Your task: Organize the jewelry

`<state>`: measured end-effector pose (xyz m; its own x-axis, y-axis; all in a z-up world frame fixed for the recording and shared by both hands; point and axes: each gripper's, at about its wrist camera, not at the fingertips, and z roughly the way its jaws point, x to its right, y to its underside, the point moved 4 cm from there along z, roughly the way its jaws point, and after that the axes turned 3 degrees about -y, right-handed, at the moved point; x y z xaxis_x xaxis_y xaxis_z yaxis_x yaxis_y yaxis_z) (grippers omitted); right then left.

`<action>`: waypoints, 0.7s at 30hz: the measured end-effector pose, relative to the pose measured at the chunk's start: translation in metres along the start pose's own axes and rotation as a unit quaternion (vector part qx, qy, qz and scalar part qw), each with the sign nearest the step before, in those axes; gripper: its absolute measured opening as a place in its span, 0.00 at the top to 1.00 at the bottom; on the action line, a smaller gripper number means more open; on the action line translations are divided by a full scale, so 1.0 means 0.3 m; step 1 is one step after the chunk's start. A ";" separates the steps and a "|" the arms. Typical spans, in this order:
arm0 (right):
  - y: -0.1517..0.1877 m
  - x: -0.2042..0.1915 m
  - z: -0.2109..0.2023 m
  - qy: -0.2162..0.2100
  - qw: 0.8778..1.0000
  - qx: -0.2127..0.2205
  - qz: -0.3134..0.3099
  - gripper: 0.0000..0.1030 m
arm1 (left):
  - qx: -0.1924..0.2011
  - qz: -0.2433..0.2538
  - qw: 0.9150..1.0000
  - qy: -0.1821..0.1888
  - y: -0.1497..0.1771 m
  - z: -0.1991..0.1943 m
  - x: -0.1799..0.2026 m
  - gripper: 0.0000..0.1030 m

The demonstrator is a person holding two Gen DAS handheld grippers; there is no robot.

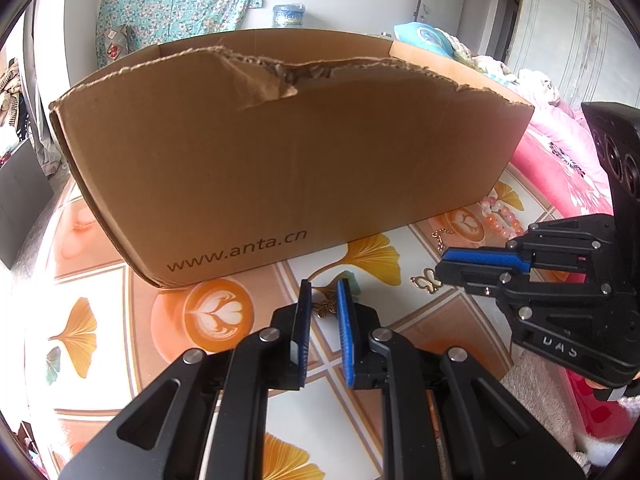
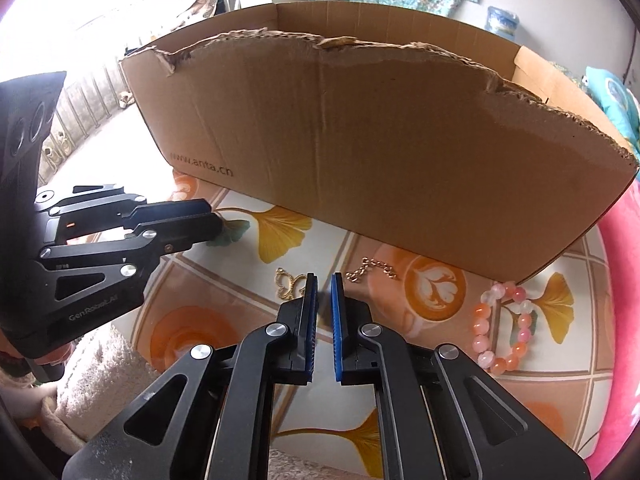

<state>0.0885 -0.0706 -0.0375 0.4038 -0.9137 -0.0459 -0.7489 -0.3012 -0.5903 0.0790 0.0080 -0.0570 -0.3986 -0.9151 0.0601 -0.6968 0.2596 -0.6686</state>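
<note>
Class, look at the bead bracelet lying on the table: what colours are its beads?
The bead bracelet mixes orange, pink and milky white beads, clearest in the right wrist view.

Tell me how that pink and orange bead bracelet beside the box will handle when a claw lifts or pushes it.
The bead bracelet is separate round beads in a loop, so it probably sags from one pinch point rather than keeping its ring shape. The glossy beads look smooth and may slip or roll between the pads. Pushed across the patterned table cover, it would likely deform and slide, not tip.
</note>
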 end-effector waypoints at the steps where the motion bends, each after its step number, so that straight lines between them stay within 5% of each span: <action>1: 0.002 -0.013 -0.002 -0.004 1.000 -0.001 -0.005 0.93 | 0.000 0.000 1.000 0.000 0.000 0.001 0.000 0.88; 9: 0.003 -0.031 -0.010 -0.018 1.000 0.008 -0.011 0.92 | 0.000 0.000 1.000 0.001 0.000 0.001 0.000 0.88; 17: 0.015 -0.023 0.012 -0.024 0.999 0.015 0.023 0.69 | 0.000 -0.001 1.000 0.001 0.001 0.003 -0.001 0.88; 21: 0.002 -0.030 0.036 -0.016 1.000 0.015 0.012 0.68 | 0.000 0.000 1.000 0.001 0.000 0.003 0.000 0.88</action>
<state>0.0901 -0.0595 -0.0462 0.4027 -0.9114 -0.0848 -0.7422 -0.2709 -0.6130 0.0794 0.0078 -0.0577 -0.3997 -0.9145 0.0624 -0.6972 0.2591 -0.6684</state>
